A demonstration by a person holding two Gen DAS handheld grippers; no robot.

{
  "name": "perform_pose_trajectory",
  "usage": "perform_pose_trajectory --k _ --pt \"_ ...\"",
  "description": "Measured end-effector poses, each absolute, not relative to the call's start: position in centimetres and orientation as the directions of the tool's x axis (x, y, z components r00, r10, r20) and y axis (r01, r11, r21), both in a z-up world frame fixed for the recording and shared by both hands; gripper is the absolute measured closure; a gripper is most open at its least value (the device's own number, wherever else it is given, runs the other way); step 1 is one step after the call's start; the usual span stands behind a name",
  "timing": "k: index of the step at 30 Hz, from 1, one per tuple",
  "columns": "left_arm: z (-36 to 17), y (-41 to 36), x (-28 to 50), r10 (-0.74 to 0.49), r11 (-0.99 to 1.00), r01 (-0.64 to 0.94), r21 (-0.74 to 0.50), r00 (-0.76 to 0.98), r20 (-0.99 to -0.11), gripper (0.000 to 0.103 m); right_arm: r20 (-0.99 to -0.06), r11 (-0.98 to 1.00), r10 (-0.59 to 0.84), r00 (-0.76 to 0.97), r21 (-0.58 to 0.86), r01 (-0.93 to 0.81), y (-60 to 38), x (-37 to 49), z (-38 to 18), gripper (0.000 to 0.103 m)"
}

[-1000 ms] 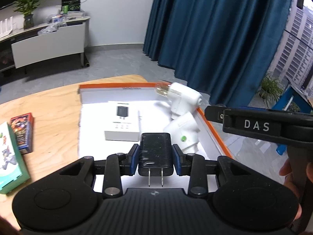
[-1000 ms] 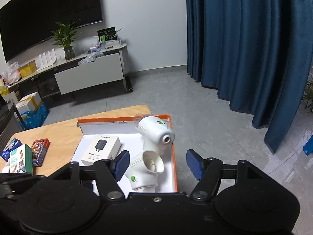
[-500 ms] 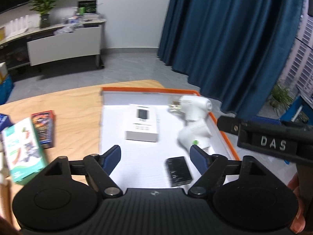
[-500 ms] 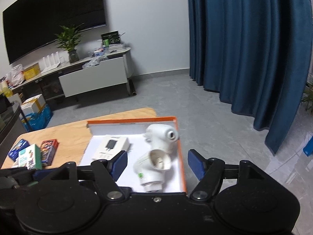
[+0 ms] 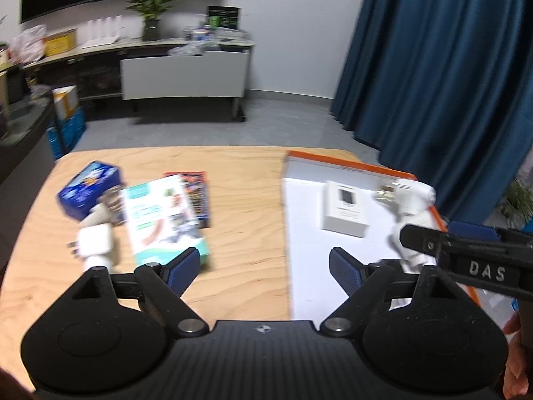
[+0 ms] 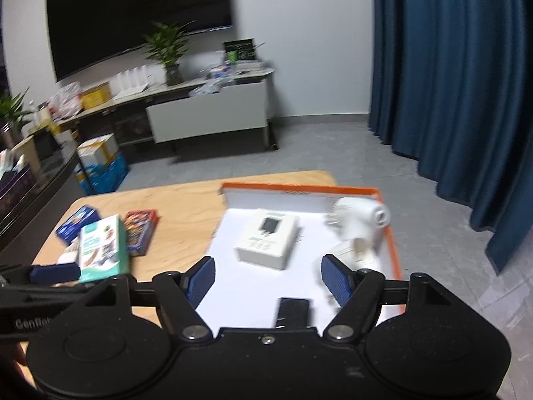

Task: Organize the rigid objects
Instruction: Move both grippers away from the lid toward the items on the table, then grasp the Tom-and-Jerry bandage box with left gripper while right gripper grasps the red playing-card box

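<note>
Now that the black charger (image 6: 292, 311) lies released in the tray (image 6: 393, 243), both grippers' jaws have just been opening, empty; left gripper (image 5: 265, 268) faces the boxes (image 5: 163, 216).

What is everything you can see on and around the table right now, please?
tray: 1, orange rim, white floor, table's right
white box: 1, in tray
black charger: 1, tray's near part
white devices: 2, tray's right side
green-white box: 1, table's left
red box: 1, behind it
blue box: 1, far left
white plug: 1, near left
left tool: open, empty
right tool: open, empty
</note>
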State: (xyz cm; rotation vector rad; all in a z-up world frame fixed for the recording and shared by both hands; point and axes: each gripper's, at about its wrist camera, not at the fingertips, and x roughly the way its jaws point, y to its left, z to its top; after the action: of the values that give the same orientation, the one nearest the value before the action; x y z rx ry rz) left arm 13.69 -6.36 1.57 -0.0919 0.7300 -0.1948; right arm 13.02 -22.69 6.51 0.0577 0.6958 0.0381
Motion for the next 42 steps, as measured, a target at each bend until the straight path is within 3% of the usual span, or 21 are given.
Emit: perform_pose_trajectory --k 10,20,39,42 --pt "0.7 -1.1 13.2 -0.121 0.986 0.016 -0.163 0.740 -0.661 0.015 -0.663 0.992 0.119 0.739 0.043 -0.120 -18.4 12.8 5.6 0.019" --pt "-0.1 -0.5 16.2 -0.074 0.982 -0.060 -0.180 0.753 -0.654 0.003 -0.671 0.991 0.126 0.730 0.049 -0.127 -18.3 12.9 5.1 0.019" --pt "-2.4 -2.5 21.0 0.062 0.990 -0.136 -0.039 0.666 -0.743 0.003 -0.687 0.983 0.168 0.706 0.067 -0.169 -17.0 14.9 3.7 0.019" --pt "-2.6 -2.8 21.3 0.058 0.993 -0.115 -0.027 0.671 -0.740 0.009 -0.691 0.985 0.163 0.704 0.069 -0.160 -17.2 15.0 3.5 0.019"
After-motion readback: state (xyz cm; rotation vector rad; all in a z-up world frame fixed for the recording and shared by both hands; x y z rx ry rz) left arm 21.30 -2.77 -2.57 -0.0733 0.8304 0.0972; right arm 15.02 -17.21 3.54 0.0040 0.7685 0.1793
